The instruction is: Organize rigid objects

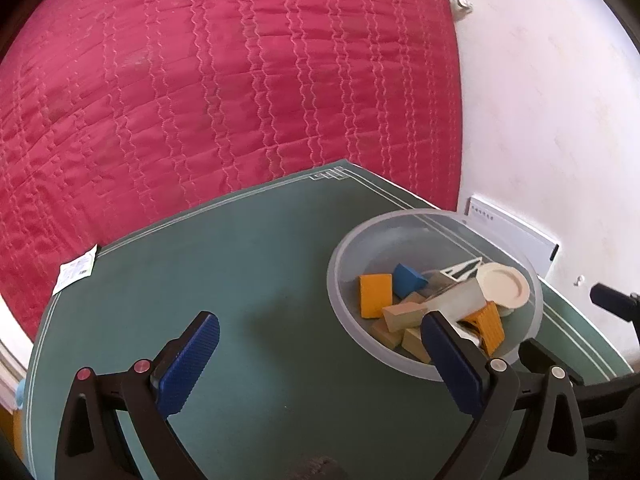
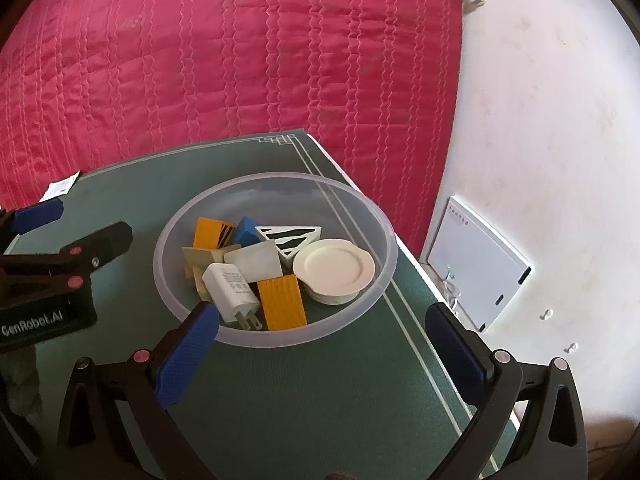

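Note:
A clear plastic bowl (image 2: 360,200) stands on the green mat (image 2: 280,400). It holds yellow blocks (image 2: 282,302), a blue block (image 2: 246,230), plain wooden blocks (image 2: 198,258), a white charger plug (image 2: 230,286), a striped white triangle (image 2: 292,236), a grey block (image 2: 254,260) and a small white plate (image 2: 334,266). My right gripper (image 2: 322,344) is open and empty just in front of the bowl. My left gripper (image 1: 320,354) is open and empty left of the bowl (image 1: 340,248); its right finger (image 1: 448,352) overlaps the rim. It shows at the left of the right wrist view (image 2: 52,240).
The mat (image 1: 260,260) lies on a small table against a red quilted bed cover (image 1: 220,80). A paper slip (image 1: 74,268) lies at the mat's far left corner. A white flat box (image 2: 476,256) sits on the pale floor (image 2: 540,120) to the right.

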`<state>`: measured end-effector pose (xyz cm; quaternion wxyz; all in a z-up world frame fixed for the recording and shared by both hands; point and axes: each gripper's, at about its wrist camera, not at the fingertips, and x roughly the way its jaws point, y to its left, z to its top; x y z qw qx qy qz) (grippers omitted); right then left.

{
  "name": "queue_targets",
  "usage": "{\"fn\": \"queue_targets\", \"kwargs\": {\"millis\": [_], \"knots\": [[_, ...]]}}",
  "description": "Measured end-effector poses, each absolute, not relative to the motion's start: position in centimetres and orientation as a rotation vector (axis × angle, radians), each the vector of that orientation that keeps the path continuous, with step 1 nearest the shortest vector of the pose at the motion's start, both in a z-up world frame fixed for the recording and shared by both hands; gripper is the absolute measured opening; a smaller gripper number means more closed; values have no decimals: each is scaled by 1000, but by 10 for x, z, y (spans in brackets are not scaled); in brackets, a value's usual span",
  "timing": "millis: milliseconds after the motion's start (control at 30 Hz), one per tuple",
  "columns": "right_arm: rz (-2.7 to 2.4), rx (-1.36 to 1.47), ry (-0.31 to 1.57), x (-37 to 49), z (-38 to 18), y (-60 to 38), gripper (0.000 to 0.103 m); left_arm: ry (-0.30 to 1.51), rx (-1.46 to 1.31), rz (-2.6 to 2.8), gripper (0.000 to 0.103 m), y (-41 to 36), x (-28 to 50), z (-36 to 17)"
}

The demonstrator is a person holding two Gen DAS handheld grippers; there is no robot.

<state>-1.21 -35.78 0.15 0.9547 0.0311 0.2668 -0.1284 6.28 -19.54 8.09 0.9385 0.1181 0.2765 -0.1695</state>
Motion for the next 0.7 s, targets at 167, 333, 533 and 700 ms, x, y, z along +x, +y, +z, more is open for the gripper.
{"fn": "queue_targets", "kwargs": {"millis": [167,333,533,700], "knots": [[-256,65,550,-10,0,-359,103,569,274,-342,102,-200,62,77],[-264,58,559,-8,-3,-359,103,580,290,-343,102,-203,62,73],[-272,51,566,-5,-5,-360,103,591,289,-332,102,-202,64,72],[-284,52,576,-4,-8,-363,103,593,295,-324,102,-203,65,70]]}}
